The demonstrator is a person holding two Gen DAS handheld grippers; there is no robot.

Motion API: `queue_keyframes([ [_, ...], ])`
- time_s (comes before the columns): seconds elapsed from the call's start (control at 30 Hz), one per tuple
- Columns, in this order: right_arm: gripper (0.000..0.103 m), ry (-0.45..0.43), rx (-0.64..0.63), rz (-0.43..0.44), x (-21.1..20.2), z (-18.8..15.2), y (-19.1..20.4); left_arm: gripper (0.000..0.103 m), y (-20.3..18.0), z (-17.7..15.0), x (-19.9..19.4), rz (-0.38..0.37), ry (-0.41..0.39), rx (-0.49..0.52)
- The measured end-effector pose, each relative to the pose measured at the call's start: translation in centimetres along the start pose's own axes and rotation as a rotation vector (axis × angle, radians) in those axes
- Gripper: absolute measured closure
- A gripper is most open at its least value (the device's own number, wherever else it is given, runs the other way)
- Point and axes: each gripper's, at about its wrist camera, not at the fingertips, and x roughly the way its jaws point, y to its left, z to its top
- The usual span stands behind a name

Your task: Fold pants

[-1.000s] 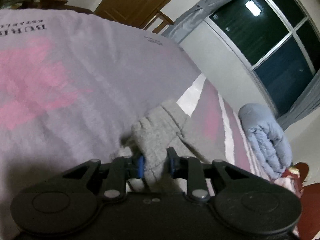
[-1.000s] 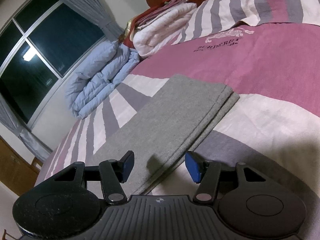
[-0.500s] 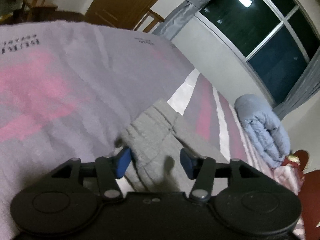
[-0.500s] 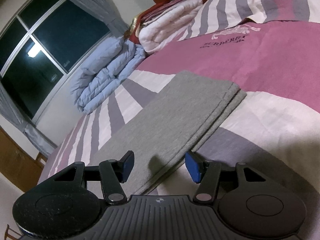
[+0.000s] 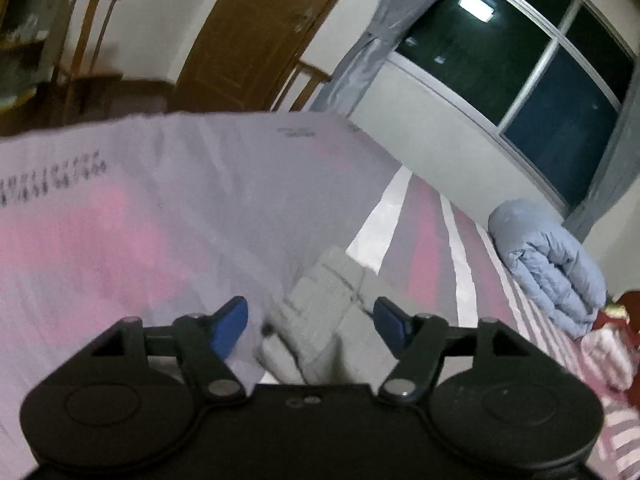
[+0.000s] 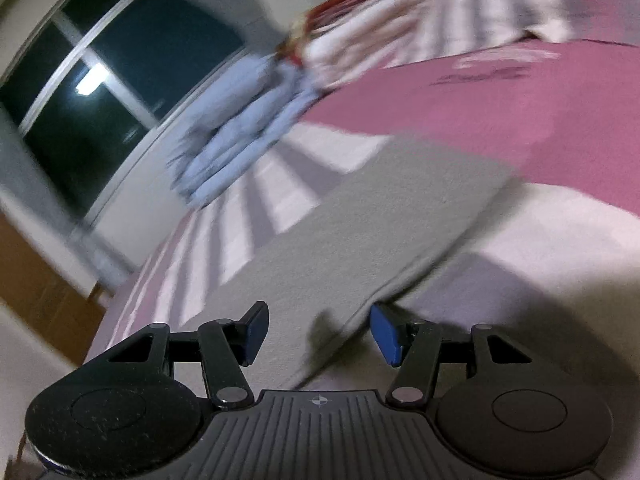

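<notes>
Both wrist views look low across the bed (image 5: 160, 208), sharing the pants (image 6: 360, 232).

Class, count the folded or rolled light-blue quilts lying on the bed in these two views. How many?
1. The light-blue quilt lies at the bed's window side, beside the red and striped bedding pile; others may be hidden.

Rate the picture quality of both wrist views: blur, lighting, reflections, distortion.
Left wrist view: dim indoor light, bedspread smeared, grey pants blocky, ceiling lamp mirrored in the dark window, fisheye bending the door frame. Right wrist view: heavier motion blur on the blue quilt and pillows; the right gripper stays sharp.
</notes>
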Motion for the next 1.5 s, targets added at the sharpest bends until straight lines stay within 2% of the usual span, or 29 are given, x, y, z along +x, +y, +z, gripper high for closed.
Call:
queue_keyframes([
  [0.1, 0.046, 0.067, -0.124, 0.096, 3.0, 0.1, 4.8, 0.039, -2.1, 0.9, 0.9, 0.103, -0.022, 0.132],
  [0.17, 0.046, 0.093, -0.204, 0.156, 5.4, 0.0, 8.7, 0.031, -3.4, 1.2, 1.4, 0.191, -0.05, 0.192],
  [0.2, 0.047, 0.105, -0.233, 0.192, 6.6, -0.1, 10.6, 0.03, -3.7, 1.1, 1.8, 0.243, -0.057, 0.209],
  [0.27, 0.047, 0.106, -0.303, 0.225, 8.8, -0.8, 14.6, 0.03, -3.7, 0.9, 2.3, 0.301, -0.051, 0.206],
  [0.4, 0.047, 0.098, -0.414, 0.25, 11.5, -2.5, 20.3, 0.031, -2.3, 1.1, 2.8, 0.349, -0.081, 0.144],
  [0.43, 0.047, 0.12, -0.428, 0.278, 12.3, -2.9, 21.2, 0.031, -1.9, 1.5, 3.2, 0.359, -0.079, 0.146],
  [0.6, 0.047, 0.215, -0.601, 0.326, 17.3, -6.0, 26.2, 0.03, 0.3, 5.3, 7.2, 0.45, -0.006, 0.189],
  [0.67, 0.054, 0.251, -0.668, 0.361, 19.5, -7.8, 28.4, 0.032, 1.4, 6.0, 8.5, 0.465, 0.028, 0.205],
  [0.7, 0.066, 0.268, -0.698, 0.374, 20.6, -8.8, 29.1, 0.035, 1.7, 6.4, 9.0, 0.477, 0.046, 0.208],
  [0.73, 0.073, 0.292, -0.728, 0.384, 22.0, -9.6, 30.0, 0.034, 1.8, 6.5, 9.3, 0.437, 0.063, 0.209],
  [0.77, 0.073, 0.307, -0.746, 0.396, 23.1, -10.4, 30.6, 0.033, 1.7, 6.4, 9.3, 0.386, 0.062, 0.211],
  [0.8, 0.073, 0.32, -0.766, 0.409, 24.0, -11.3, 31.2, 0.032, 1.4, 6.2, 9.7, 0.373, 0.057, 0.241],
  [0.87, 0.073, 0.347, -0.823, 0.426, 25.9, -12.9, 32.3, 0.033, 1.4, 5.6, 10.8, 0.431, 0.069, 0.276],
  [0.9, 0.073, 0.367, -0.841, 0.439, 26.8, -13.5, 32.7, 0.035, 1.9, 5.3, 11.4, 0.454, 0.089, 0.257],
  [0.97, 0.073, 0.419, -0.865, 0.455, 28.4, -14.5, 33.3, 0.035, 3.0, 4.8, 11.7, 0.441, 0.094, 0.199],
  [1.13, 0.073, 0.412, -0.943, 0.481, 29.6, -15.6, 33.7, 0.035, 3.5, 4.4, 10.8, 0.422, 0.076, 0.221],
  [1.23, 0.075, 0.429, -0.946, 0.487, 30.1, -15.7, 34.0, 0.035, 3.7, 3.9, 9.6, 0.405, 0.051, 0.18],
  [1.33, 0.075, 0.414, -1.0, 0.481, 29.7, -15.8, 34.6, 0.035, 3.9, 3.3, 9.3, 0.401, 0.051, 0.166],
  [1.47, 0.075, 0.459, -1.011, 0.487, 30.1, -15.6, 35.0, 0.033, 3.8, 3.1, 9.5, 0.401, 0.058, 0.182],
  [1.5, 0.079, 0.476, -1.015, 0.498, 30.2, -15.5, 35.0, 0.032, 3.8, 3.1, 9.6, 0.401, 0.061, 0.184],
])
